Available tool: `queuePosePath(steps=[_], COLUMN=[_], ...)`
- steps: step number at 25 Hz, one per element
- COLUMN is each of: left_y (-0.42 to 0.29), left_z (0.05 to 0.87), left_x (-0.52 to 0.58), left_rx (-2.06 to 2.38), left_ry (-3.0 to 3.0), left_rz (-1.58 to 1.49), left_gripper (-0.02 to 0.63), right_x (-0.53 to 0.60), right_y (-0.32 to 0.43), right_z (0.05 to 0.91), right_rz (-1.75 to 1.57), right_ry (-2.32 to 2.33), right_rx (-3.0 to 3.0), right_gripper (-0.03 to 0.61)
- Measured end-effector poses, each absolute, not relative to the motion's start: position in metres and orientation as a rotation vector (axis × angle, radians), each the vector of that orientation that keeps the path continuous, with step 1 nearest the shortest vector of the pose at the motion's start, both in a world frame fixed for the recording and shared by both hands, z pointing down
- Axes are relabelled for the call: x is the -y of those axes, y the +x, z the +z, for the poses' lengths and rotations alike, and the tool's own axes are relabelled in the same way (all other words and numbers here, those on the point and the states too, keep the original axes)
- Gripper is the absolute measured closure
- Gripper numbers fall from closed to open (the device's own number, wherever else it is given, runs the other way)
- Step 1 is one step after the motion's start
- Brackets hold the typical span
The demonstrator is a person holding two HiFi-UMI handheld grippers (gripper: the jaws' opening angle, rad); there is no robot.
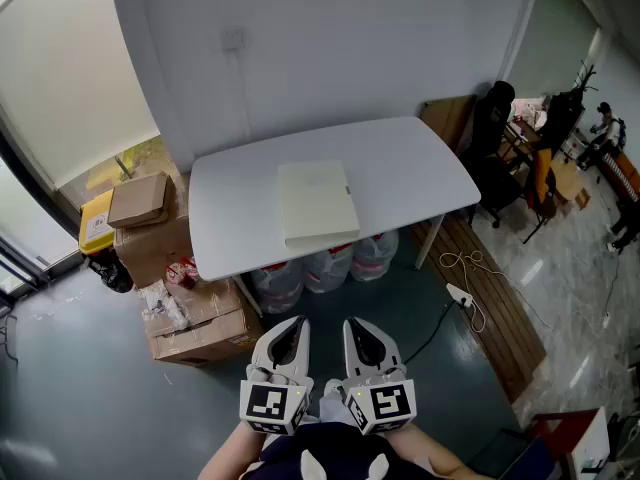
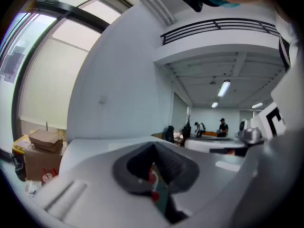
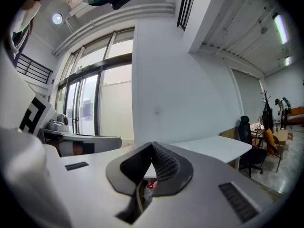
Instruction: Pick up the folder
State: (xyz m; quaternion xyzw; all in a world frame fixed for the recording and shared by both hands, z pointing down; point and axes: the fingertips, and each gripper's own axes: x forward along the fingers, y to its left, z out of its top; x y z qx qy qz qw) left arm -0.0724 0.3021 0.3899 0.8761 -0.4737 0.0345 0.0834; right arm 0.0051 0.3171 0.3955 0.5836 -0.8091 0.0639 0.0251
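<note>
A pale cream folder (image 1: 317, 202) lies flat near the front middle of the white table (image 1: 420, 163). My left gripper (image 1: 288, 340) and right gripper (image 1: 362, 343) hang side by side well short of the table, close to the person's body, both shut with nothing in them. In the left gripper view the left gripper (image 2: 153, 148) has its dark pads together, and the table edge (image 2: 95, 144) shows beyond. In the right gripper view the right gripper (image 3: 153, 148) is likewise shut, with the table (image 3: 213, 148) ahead to the right. The folder is hidden in both gripper views.
Cardboard boxes (image 1: 150, 228) are stacked left of the table, more (image 1: 200, 323) on the floor. Water jugs (image 1: 325, 266) stand under the table. A black chair (image 1: 495, 148) sits at the right end, a power strip and cable (image 1: 462, 293) on the floor. People sit far right.
</note>
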Motion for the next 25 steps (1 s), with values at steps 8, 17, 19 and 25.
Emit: queuePosePath(steps=[8,17,19,25], left_y=[-0.048,-0.03,-0.029,-0.022], left_z=[0.396,0.406,0.408,0.419], left_x=[-0.274,-0.259,-0.256,-0.243], left_rx=[1.443,1.492,1.496,1.482], left_ry=[2.596,2.554,2.538,2.518], left_rz=[0.07,0.08,0.08,0.111], left_gripper=[0.614,0.614,0.614,0.614], right_x=[-0.293,-0.274,-0.27,-0.26], right_y=[0.029,0.053,0.055,0.057], right_z=[0.402,0.414,0.414,0.425], right_rz=[0.314,0.34,0.334,0.38], right_ry=[1.769,1.717,1.71,1.655], right_rx=[2.596,2.619,2.616,2.617], right_gripper=[0.569,0.569,0.569,0.569])
